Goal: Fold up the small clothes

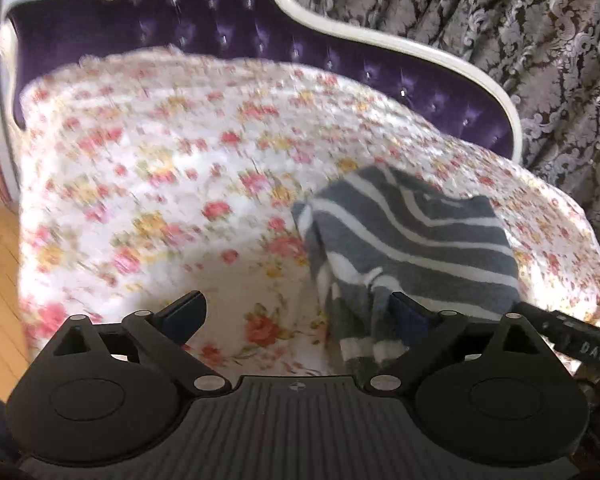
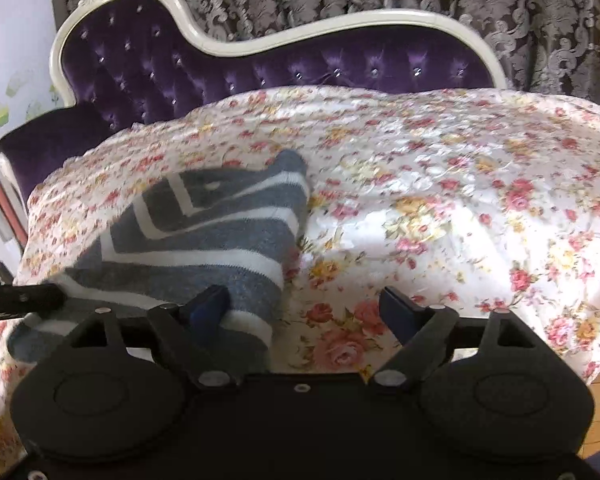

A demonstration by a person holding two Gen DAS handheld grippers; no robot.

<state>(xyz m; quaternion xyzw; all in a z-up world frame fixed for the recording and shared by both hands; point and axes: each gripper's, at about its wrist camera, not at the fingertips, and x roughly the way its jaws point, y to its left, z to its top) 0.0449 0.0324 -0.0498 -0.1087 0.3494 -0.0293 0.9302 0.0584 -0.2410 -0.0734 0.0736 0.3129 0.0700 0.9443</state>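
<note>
Striped garment [image 1: 412,240] bunched on floral quilt [image 1: 160,152], near front edge.
Left gripper [image 1: 296,316] and right gripper [image 2: 304,308] both spread wide, grasping nothing; cloth drapes each inner finger. Risk: snagged fabric drags, undoing fold.

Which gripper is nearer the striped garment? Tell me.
Neither clearly. The left gripper has the striped garment against its right finger; the right gripper has it against its left finger. Both jaws stand open, the garment bunched on the floral cover.

My way lay open across the floral quilt [image 2: 440,184]; only the striped garment [image 2: 204,232] and sofa back [image 2: 340,64] blocked me.
</note>
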